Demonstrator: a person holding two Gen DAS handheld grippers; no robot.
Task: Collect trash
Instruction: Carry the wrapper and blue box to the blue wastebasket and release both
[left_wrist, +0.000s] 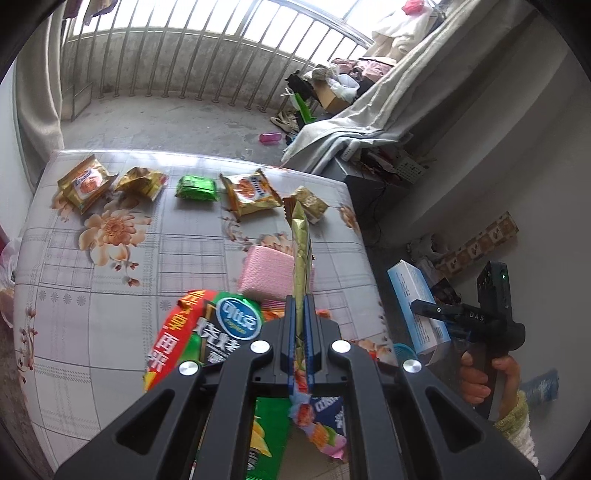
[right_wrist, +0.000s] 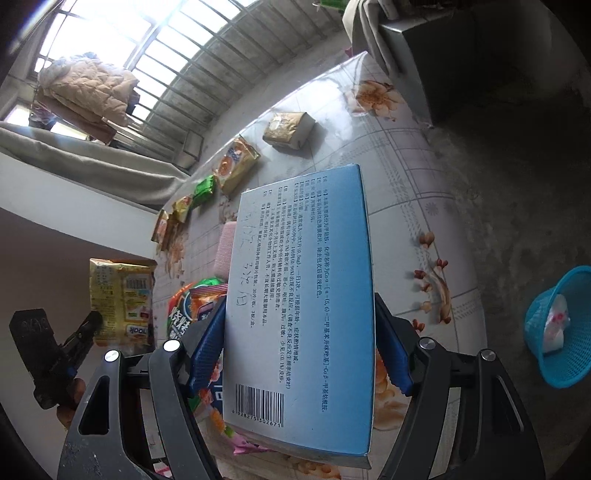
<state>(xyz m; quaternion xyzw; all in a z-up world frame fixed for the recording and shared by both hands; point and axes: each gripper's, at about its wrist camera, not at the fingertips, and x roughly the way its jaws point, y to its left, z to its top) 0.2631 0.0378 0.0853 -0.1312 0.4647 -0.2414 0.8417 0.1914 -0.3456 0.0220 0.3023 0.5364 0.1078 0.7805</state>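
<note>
My left gripper (left_wrist: 300, 306) is shut on a gold snack wrapper (left_wrist: 301, 251), held edge-on above the floral table (left_wrist: 110, 288); the same wrapper shows flat in the right wrist view (right_wrist: 122, 295). My right gripper (right_wrist: 299, 332) is shut on a blue and white medicine box (right_wrist: 299, 302), also seen at the right in the left wrist view (left_wrist: 417, 306), off the table's right edge. Several wrappers lie along the table's far side: gold ones (left_wrist: 86, 182), a green one (left_wrist: 195, 188), a gold biscuit pack (left_wrist: 251, 194).
A red and green snack bag (left_wrist: 207, 332) and a pink pad (left_wrist: 269, 273) lie near my left gripper. A blue basket (right_wrist: 557, 328) with trash in it stands on the floor to the right. Clutter and a draped cloth (left_wrist: 369, 110) sit beyond the table.
</note>
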